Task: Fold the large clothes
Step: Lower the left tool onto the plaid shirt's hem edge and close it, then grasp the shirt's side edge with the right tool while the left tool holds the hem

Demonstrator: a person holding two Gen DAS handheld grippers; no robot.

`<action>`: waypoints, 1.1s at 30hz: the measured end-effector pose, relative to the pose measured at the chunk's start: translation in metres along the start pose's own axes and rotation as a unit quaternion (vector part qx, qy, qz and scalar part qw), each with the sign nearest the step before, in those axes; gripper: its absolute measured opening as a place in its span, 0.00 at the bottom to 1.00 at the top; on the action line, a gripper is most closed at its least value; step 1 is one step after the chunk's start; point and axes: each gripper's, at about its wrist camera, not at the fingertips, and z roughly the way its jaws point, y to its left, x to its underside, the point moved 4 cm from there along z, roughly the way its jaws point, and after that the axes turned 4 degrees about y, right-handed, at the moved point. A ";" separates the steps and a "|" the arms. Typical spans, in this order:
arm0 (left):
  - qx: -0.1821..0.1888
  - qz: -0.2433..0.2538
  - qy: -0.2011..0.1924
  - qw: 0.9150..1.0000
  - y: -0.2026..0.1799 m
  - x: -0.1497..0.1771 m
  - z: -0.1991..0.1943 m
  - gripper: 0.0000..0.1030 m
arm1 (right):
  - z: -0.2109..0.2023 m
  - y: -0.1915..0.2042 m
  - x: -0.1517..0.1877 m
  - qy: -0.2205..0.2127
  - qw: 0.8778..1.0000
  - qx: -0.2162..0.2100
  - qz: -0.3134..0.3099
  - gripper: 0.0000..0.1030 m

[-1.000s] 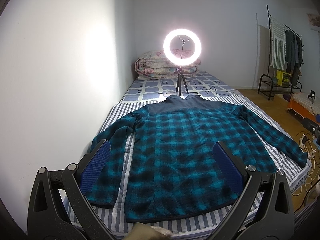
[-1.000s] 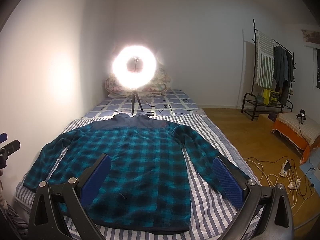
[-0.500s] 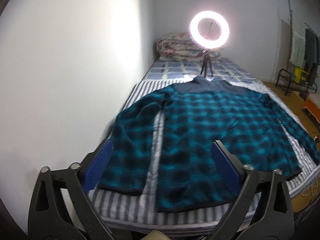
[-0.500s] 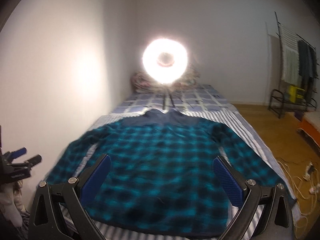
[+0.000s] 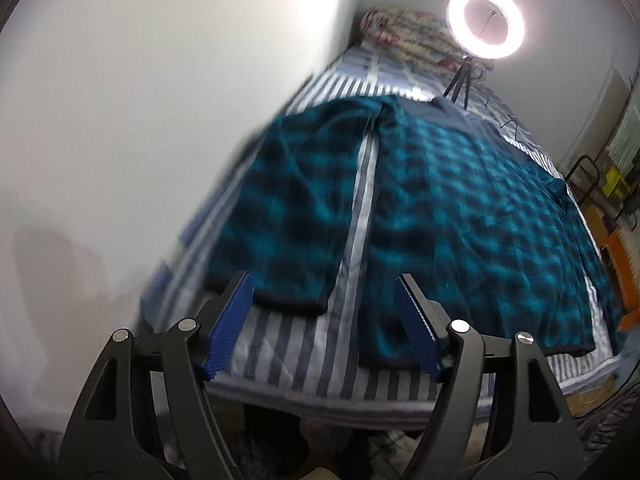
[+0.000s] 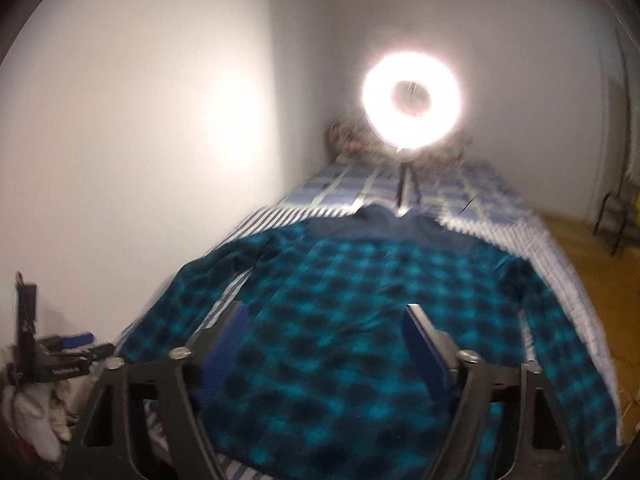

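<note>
A teal-and-black plaid shirt (image 5: 460, 216) lies spread flat on the striped bed (image 5: 292, 344), collar toward the far end, sleeves out to both sides. Its left sleeve (image 5: 288, 216) ends in a cuff near the bed's front edge. My left gripper (image 5: 322, 292) hovers just before that cuff, jaws closing, with nothing pressed between the blue pads. In the right wrist view the shirt (image 6: 360, 320) fills the foreground. My right gripper (image 6: 326, 324) hangs over the shirt's lower body, jaws also closing, gripping nothing. The left gripper (image 6: 68, 344) shows at the left edge of that view.
A lit ring light (image 5: 485, 21) on a small tripod stands on the bed behind the collar, before a folded quilt (image 5: 404, 32). A white wall (image 5: 140, 120) runs along the bed's left side. A clothes rack (image 5: 608, 176) and wooden floor (image 6: 600, 264) lie to the right.
Both grippers swung left and dipped toward the bed. The left one now points at the left sleeve cuff, the right one at the shirt's body. Both pairs of jaws have narrowed.
</note>
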 end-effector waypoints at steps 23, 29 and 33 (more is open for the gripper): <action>-0.015 -0.206 0.075 0.976 0.058 0.001 0.098 0.63 | -0.007 0.018 0.012 0.017 0.999 -0.024 -0.021 0.75; -0.073 -0.091 -0.006 0.993 0.022 -0.026 0.083 0.01 | 0.001 0.022 0.016 0.043 0.998 -0.035 -0.029 0.75; -0.050 0.001 -0.059 0.997 -0.021 -0.039 0.047 0.01 | 0.014 0.018 0.008 0.069 0.996 -0.051 -0.033 0.69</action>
